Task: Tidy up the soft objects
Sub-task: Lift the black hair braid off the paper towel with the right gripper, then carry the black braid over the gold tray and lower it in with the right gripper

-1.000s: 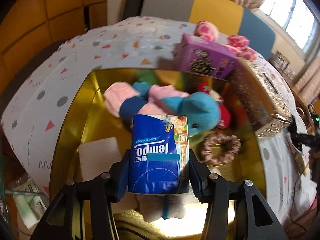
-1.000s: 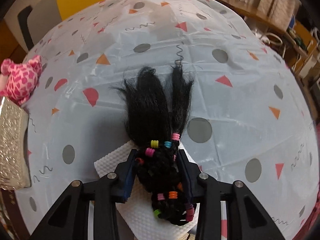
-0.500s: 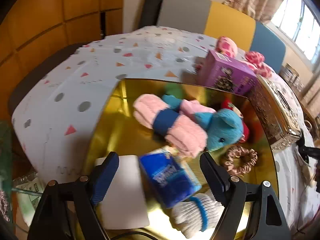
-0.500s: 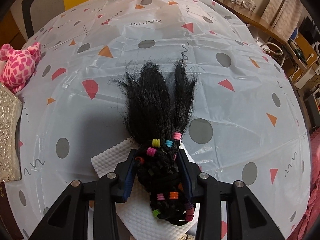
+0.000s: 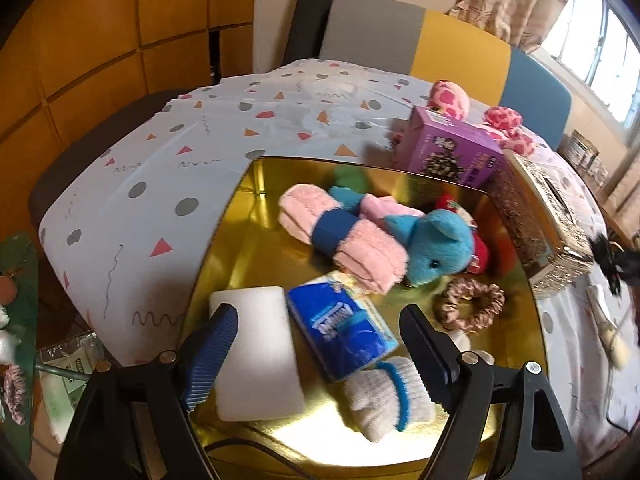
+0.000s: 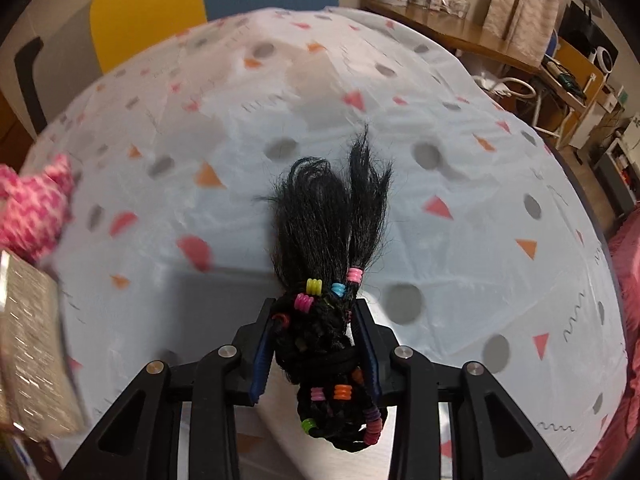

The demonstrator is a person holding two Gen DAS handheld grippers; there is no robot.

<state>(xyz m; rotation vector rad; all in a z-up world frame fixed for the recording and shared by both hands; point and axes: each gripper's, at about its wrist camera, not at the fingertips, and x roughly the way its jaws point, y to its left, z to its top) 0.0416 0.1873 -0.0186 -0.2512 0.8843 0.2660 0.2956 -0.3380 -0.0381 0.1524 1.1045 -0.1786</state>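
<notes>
Pale-blue plastic cloth with grey dots and coloured triangles covers the surface (image 6: 460, 216); a grey, yellow and blue chair back stands behind it. On it sits one shiny gold square tray (image 5: 236, 240).

Left hand-held gripper (image 5: 320, 344) tilts steeply down over the near part of the tray, jaws spread wide after just opening, nothing between the pads. Below the gap lies one blue paper-tissue pack (image 5: 340, 328), released and flat in the tray.

Also in the tray:
- one white foam block (image 5: 256, 352)
- one rolled pink fluffy cloth with a dark blue band (image 5: 340, 236)
- one blue plush animal (image 5: 436, 244)
- one pinkish-brown fabric scrunchie (image 5: 472, 304)
- one white knit item with a blue cuff (image 5: 384, 396)

Just beyond the tray: one purple carton (image 5: 452, 148), one glittery gold box (image 5: 540, 216).

Right hand-held gripper (image 6: 316, 344) points steeply down above the cloth, clenched on one black braided hairpiece with coloured beads (image 6: 324, 240); its loose ends fan out beyond the fingertips. One pink spotted plush toy (image 6: 32, 208) sits at far left.
</notes>
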